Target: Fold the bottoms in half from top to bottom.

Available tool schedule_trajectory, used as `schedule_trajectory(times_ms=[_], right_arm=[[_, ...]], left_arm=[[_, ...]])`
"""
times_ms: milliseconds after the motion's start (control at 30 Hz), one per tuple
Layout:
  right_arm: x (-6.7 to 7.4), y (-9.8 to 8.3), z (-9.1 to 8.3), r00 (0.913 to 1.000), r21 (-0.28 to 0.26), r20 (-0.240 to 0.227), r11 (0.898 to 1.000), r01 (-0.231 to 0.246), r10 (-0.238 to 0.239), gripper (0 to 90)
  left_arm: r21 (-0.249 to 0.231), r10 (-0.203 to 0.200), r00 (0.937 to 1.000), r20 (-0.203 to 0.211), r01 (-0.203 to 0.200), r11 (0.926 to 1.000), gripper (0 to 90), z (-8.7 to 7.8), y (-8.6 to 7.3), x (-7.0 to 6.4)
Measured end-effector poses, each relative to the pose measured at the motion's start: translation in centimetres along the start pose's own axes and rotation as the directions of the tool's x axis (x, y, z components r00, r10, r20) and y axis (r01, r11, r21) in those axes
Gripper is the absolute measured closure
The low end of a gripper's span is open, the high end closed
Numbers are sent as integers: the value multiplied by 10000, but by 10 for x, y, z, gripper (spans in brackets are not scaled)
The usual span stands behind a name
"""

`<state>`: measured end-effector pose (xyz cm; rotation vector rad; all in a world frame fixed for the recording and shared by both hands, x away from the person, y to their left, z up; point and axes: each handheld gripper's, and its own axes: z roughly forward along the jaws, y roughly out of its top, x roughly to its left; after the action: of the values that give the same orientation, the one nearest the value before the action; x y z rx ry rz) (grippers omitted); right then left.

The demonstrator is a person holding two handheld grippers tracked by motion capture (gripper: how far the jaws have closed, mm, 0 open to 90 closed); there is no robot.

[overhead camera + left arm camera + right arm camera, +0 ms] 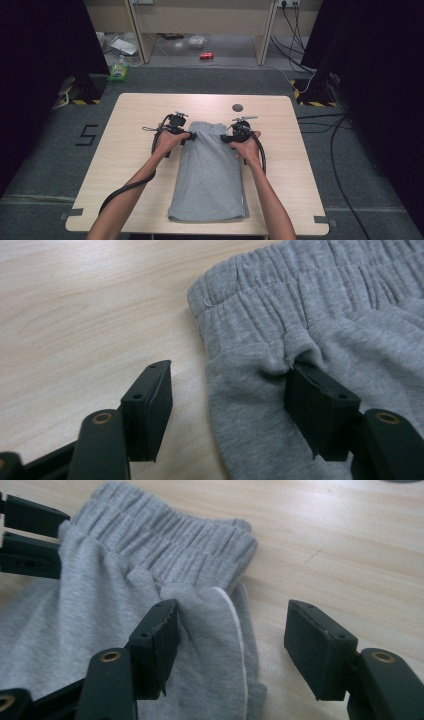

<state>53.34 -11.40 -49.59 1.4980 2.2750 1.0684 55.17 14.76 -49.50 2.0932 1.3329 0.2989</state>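
Note:
Folded grey sweatpants (210,175) lie lengthwise on the wooden table (135,115), waistband at the far end. My left gripper (187,136) is at the left waistband corner. Its jaws (227,375) straddle the cloth's edge: one finger (150,410) is over bare wood and the other rests on the sweatpants (325,305). My right gripper (226,139) is at the right corner. It (232,610) stands open around the edge of the sweatpants (100,605), one finger (155,645) on the cloth and the other over the table (350,540). The left gripper's fingers (30,555) show beyond.
A dark round disc (238,107) lies on the table beyond the waistband. On the floor behind are a red can (206,56), a green bottle (118,70) and cables (320,125) at the right. Black stands flank the table's far corners.

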Motion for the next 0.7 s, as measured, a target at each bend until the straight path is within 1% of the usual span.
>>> schedule_trajectory(times_ms=[100, 167, 200, 333, 400, 500, 567, 633, 700], right_arm=[[-2, 0, 7, 10000, 226, -53, 9997, -30, 31, 415], [-3, 1, 10, 10000, 118, -90, 9999, -3, 4, 434], [-3, 2, 11, 9999, 126, -98, 9999, -84, 85, 442], [-1, 5, 14, 9998, 172, -192, 9998, 83, -80, 504], [1, 5, 16, 9995, 136, -307, 9999, 32, -28, 544], [1, 5, 17, 9985, 56, -523, 9999, -131, 134, 594], [0, 4, 18, 9966, 101, -748, 9994, -337, 344, 648], [-2, 4, 18, 9946, 123, -915, 9988, -479, 488, 700], [-3, 3, 18, 9945, 73, -908, 9986, -524, 528, 736]], left_arm=[[2, 29, 10000, 50, -29, 10000, 389, 2, 0, 0], [-10, 14, 9999, 109, -14, 10000, 409, 3, -1, 0], [-32, 28, 9999, 123, -27, 10000, 422, 3, -1, -1], [-83, 141, 9997, 211, -139, 9999, 472, 4, -1, -2], [-89, 216, 9994, 282, -213, 9997, 515, 4, -1, -3], [-61, 363, 9992, 169, -363, 9993, 557, 4, -1, -6], [-86, 382, 9992, 105, -381, 9992, 597, 4, -2, -6], [-180, 345, 9993, 164, -342, 9993, 648, 3, -3, -5], [-241, 300, 9993, 225, -295, 9993, 691, 3, -4, -4]])
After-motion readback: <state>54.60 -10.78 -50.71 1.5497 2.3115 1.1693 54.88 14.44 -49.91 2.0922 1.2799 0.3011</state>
